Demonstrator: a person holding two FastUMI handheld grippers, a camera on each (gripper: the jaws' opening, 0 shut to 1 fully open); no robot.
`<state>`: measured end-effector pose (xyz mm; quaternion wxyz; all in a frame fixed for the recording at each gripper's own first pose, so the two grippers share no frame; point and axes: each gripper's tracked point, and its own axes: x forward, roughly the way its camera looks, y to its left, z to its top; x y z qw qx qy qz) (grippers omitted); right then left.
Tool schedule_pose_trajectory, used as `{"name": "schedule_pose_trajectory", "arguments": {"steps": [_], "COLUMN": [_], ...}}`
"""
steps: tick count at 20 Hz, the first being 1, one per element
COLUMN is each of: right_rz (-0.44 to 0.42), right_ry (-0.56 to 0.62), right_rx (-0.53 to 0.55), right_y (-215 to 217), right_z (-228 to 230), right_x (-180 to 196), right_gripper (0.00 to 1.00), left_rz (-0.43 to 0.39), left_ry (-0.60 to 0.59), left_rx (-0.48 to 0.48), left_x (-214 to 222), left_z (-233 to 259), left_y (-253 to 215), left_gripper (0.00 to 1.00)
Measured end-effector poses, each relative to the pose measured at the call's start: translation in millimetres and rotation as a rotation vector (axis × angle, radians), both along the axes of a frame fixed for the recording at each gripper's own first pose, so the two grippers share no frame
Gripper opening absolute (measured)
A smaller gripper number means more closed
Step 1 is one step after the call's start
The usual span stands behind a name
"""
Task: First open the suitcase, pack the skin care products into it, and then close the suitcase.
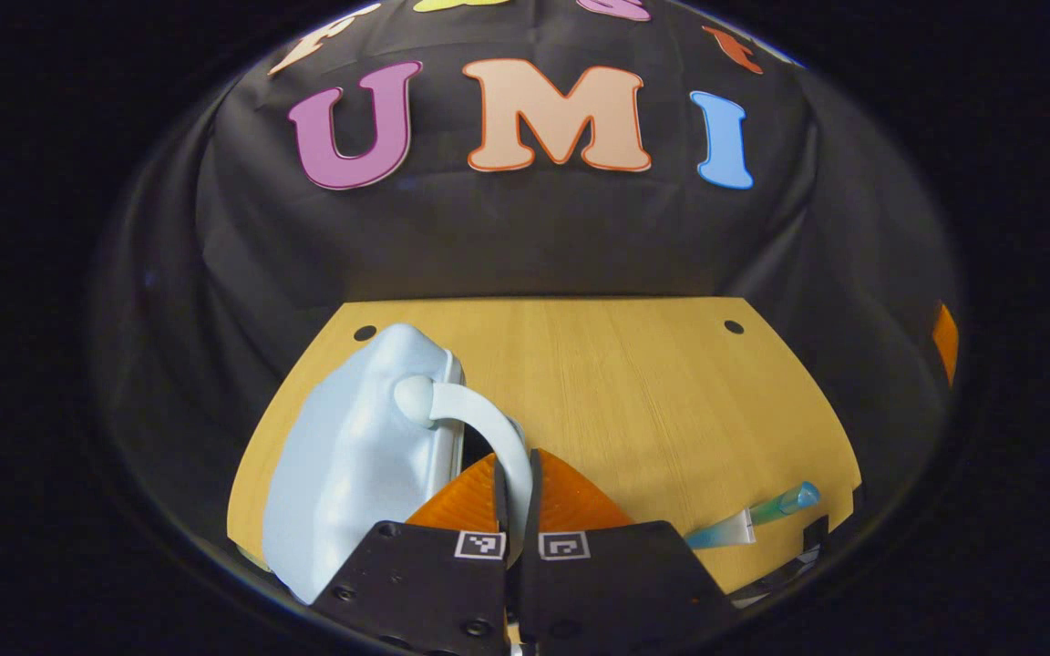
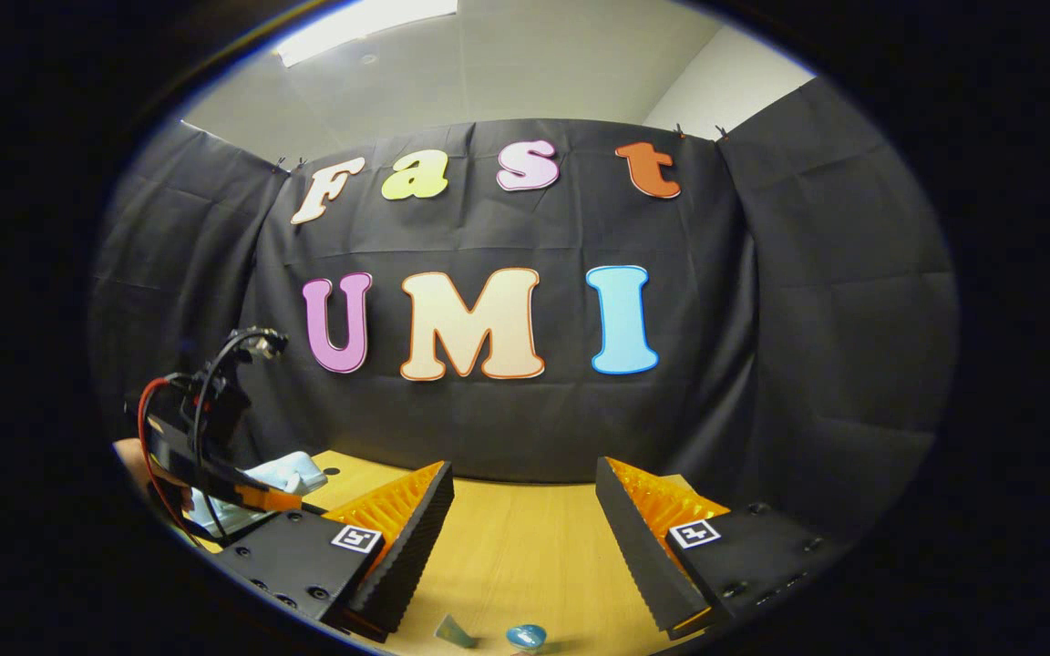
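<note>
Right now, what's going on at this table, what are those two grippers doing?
The left gripper is shut on the curved handle of the pale blue suitcase, which stands on the wooden table. The right gripper hangs open above the table, holding nothing. A teal skin care tube lies on the table to the right of the suitcase, not yet packed.

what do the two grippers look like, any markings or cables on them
Each gripper, left and right, has a black bolted body with a small square black-and-white marker tag by each wedge-shaped, ridged finger. Seen from the right gripper view, the left one carries looping red and black cables.
</note>
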<state>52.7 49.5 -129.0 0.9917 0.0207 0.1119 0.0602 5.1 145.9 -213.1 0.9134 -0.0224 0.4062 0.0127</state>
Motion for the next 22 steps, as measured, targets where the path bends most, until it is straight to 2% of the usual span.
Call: {"name": "schedule_pose_trajectory", "arguments": {"steps": [5, 10, 15, 22], "right_rz": [0.034, 0.035, 0.038, 0.056], "right_ry": [0.009, 0.029, 0.033, 0.033], "right_rx": [0.009, 0.025, 0.035, 0.041], "right_y": [32.3, 63.9, 103.2, 163.1], "right_z": [-6.5, -16.9, -20.7, -26.0], "right_x": [3.8, 5.8, 10.8, 19.6], "right_gripper": [0.98, 0.98, 0.98, 0.98], "left_rz": [0.013, 0.059, 0.084, 0.136], "left_ry": [-0.050, -0.098, -0.138, -0.166], "left_rx": [-0.002, -0.031, 0.048, 0.088], "left_x": [3.9, 8.7, 8.2, 5.4], "left_z": [28.3, 52.0, 64.8, 66.8], "left_y": [40.8, 88.0, 149.8, 230.3], "left_gripper": [0.00, 0.01, 0.00, 0.00]}}
